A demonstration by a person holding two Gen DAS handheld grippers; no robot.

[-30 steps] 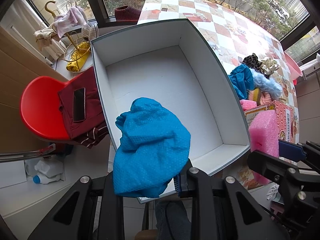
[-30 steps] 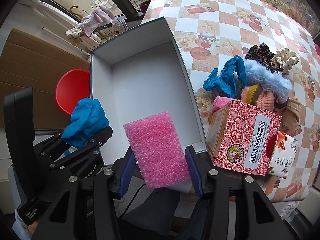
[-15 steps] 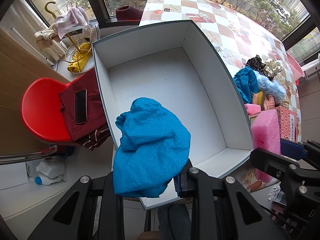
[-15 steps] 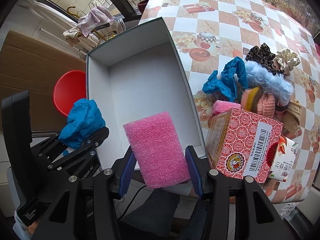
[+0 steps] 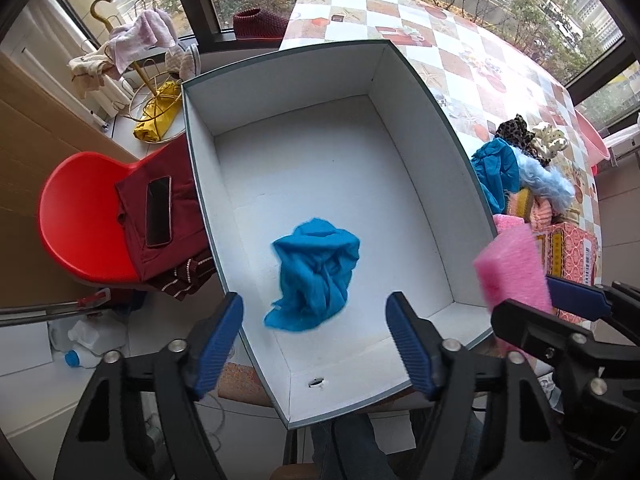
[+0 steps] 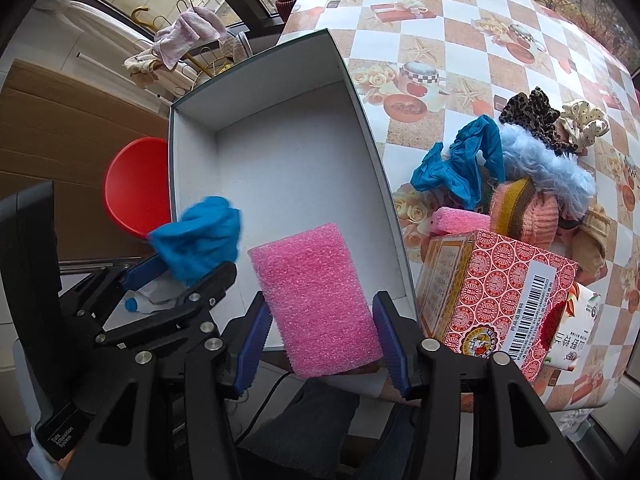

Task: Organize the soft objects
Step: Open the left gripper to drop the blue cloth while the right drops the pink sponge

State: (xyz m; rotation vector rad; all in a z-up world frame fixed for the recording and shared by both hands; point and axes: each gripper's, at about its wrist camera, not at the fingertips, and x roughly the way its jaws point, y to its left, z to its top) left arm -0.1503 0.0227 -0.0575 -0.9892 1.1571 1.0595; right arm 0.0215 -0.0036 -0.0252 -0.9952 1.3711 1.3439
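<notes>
Both jaws just opening: blue cloth (image 5: 314, 274) loose between left, pink sponge (image 6: 316, 300) between right.

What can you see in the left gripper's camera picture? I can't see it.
A crumpled blue cloth is blurred inside a big white box, clear of the wide-open left gripper, whose jaws have just been opening. At right, a pink sponge sits in the right gripper.

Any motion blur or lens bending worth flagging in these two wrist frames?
Left wrist view: blue cloth and pink foam block smeared, the rest sharp; white box walls bow with the fisheye. Right wrist view: cloth soft-edged, foam crisp; dark vignette in the corners; even daylight, no glare.
</notes>
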